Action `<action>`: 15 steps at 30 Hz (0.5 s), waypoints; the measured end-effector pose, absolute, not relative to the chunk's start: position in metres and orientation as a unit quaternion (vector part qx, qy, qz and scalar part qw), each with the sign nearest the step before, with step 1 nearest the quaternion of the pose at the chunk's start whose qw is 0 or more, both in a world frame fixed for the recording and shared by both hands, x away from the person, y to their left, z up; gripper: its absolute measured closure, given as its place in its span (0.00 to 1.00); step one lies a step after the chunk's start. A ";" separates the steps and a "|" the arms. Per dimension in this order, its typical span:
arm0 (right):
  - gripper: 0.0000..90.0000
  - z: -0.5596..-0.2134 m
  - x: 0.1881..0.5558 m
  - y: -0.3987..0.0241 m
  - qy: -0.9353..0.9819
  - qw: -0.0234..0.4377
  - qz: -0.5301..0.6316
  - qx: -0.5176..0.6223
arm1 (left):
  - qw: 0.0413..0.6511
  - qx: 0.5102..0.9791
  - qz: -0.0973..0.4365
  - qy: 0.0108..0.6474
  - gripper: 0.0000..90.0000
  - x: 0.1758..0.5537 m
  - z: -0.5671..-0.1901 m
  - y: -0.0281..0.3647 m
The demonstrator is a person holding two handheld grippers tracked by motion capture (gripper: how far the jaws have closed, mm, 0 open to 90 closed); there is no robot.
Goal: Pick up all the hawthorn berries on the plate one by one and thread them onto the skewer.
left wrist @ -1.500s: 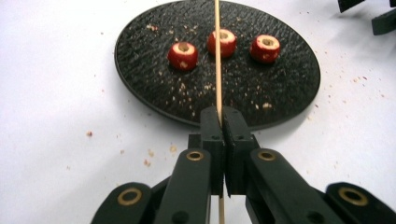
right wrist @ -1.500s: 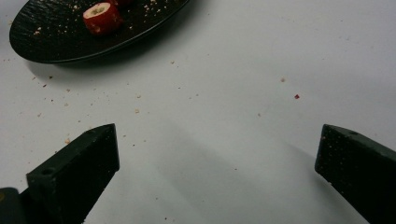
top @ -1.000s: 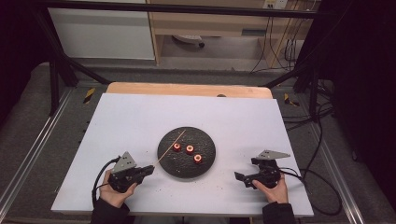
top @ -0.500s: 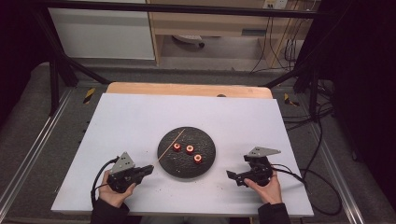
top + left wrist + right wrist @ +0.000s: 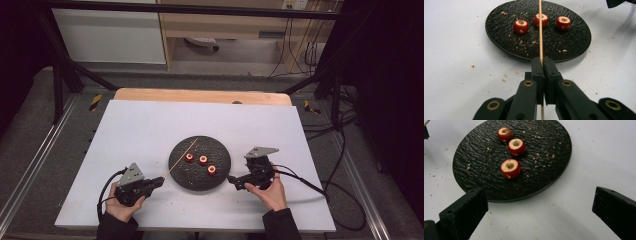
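Observation:
A round black textured plate [image 5: 220, 179] lies mid-table with three cored red fruit pieces [image 5: 203, 160] on it. My left gripper [image 5: 159, 181] sits at the plate's lower left, shut on a thin wooden skewer [image 5: 540, 30] that slants up over the plate's left part [image 5: 182, 155]. In the left gripper view the skewer runs straight ahead past the fruit pieces [image 5: 521, 26]. My right gripper [image 5: 233, 182] is at the plate's right edge with its jaws wide apart and nothing between them; the nearest fruit piece [image 5: 510, 168] lies ahead of it on the plate [image 5: 486, 185].
Crumbs are scattered on the white tabletop [image 5: 150, 125] and on the plate. A wooden board edge [image 5: 200, 96] runs along the table's far side. Cables [image 5: 320, 187] trail off the right side.
My right gripper has moved left and a little up the table, from near the right edge to the plate's right rim. The left gripper and skewer have stayed put.

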State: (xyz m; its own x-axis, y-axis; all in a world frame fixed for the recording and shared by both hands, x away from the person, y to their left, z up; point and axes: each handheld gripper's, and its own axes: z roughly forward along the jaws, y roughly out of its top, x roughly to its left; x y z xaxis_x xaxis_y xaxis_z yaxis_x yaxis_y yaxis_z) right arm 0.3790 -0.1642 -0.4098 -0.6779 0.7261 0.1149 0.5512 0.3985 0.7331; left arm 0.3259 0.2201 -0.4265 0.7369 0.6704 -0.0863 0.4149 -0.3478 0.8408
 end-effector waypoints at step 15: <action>0.19 -0.393 0.405 -0.107 0.869 0.096 0.329 0.356 | 0.458 0.813 0.139 0.332 0.98 0.327 -0.428 0.219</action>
